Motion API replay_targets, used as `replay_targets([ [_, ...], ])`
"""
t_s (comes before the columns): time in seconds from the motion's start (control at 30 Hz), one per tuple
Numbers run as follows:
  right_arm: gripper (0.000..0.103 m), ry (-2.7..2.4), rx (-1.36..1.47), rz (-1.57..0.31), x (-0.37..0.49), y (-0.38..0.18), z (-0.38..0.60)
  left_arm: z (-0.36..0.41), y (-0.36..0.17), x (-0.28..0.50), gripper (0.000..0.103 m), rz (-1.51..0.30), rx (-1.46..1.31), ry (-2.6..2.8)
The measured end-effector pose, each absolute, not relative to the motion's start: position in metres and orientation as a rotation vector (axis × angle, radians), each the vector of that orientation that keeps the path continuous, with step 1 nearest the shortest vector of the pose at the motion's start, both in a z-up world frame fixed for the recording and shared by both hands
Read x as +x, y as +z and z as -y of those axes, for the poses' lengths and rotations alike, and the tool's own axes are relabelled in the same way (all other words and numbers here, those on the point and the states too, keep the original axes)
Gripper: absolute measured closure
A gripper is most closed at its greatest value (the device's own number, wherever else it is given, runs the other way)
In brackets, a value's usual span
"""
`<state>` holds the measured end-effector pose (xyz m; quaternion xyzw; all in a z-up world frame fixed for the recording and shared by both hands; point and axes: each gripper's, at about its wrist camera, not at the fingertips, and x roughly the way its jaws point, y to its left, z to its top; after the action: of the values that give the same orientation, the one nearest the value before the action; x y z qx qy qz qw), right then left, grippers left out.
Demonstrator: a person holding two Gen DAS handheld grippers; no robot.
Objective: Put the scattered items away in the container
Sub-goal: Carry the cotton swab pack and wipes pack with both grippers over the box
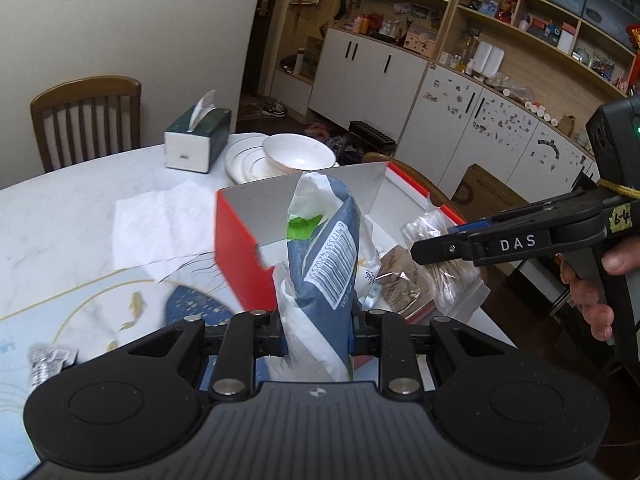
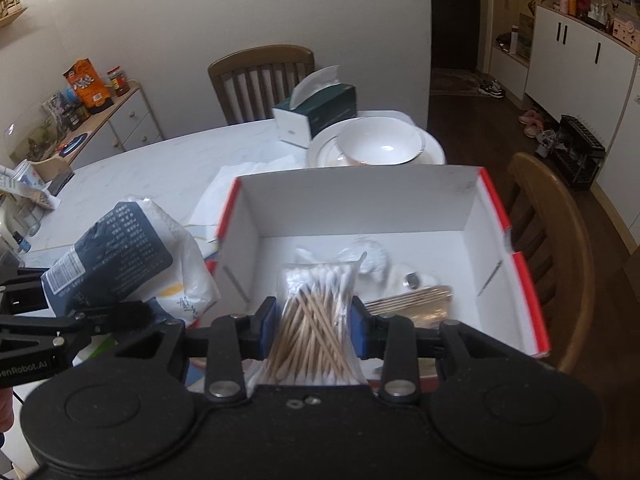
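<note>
While both loads hang over the near edge of the red-and-white box (image 2: 496, 204), delivery step under way, release not yet made. Left gripper (image 1: 318, 330) clamped on a blue-and-white plastic packet (image 1: 324, 256), held upright, barcode facing the lens, top end leaning toward the box's near red wall. Right gripper (image 2: 314, 330) clamped on a clear bag of cotton swabs (image 2: 316, 312), wooden stems crossed inside, blue pads (image 2: 267, 322) pressing the bag from both sides. Seen from the left wrist, swab bag dangling just above the box's near right corner, packet beside it on the left. Already lying on the box floor: a flat brown sachet (image 2: 416, 300), a small metal piece (image 2: 412, 280) and some crumpled clear wrapping (image 2: 364, 256). Still outside on the marble table (image 1: 80, 208): a crinkled silver wrapper (image 1: 50, 362) near the left edge, a spread white tissue sheet (image 1: 160, 220); whether the sheet counts as clutter, unclear. Beyond the box, a tissue box (image 2: 316, 112) and a white bowl (image 2: 380, 144) stacked on plates.

Next move, by judgement: carry each load a little farther forward past the near wall, lower over bare floor, then open. Swab bag looks nearest to a clean drop. Tall packet likely to tip on release, so lay it down rather than let it fall against the wall. Grippers close together; staggered releases safer.
</note>
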<state>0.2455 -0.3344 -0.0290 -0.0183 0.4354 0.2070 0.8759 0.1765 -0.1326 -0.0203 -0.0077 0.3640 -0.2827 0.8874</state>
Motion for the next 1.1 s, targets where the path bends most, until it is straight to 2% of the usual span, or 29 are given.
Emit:
replay_targets([
  [0.5,0.068,0.39,-0.067,-0.9,0.297,-0.041,0.371,0.194,-0.024,0.217,0.08,-0.775,0.042,-0.577],
  [1.1,0.068,0.407,-0.14,-0.977,0.363,-0.077,0.361,0.236,-0.05,0.28,0.08,-0.87,0.115,-0.538],
])
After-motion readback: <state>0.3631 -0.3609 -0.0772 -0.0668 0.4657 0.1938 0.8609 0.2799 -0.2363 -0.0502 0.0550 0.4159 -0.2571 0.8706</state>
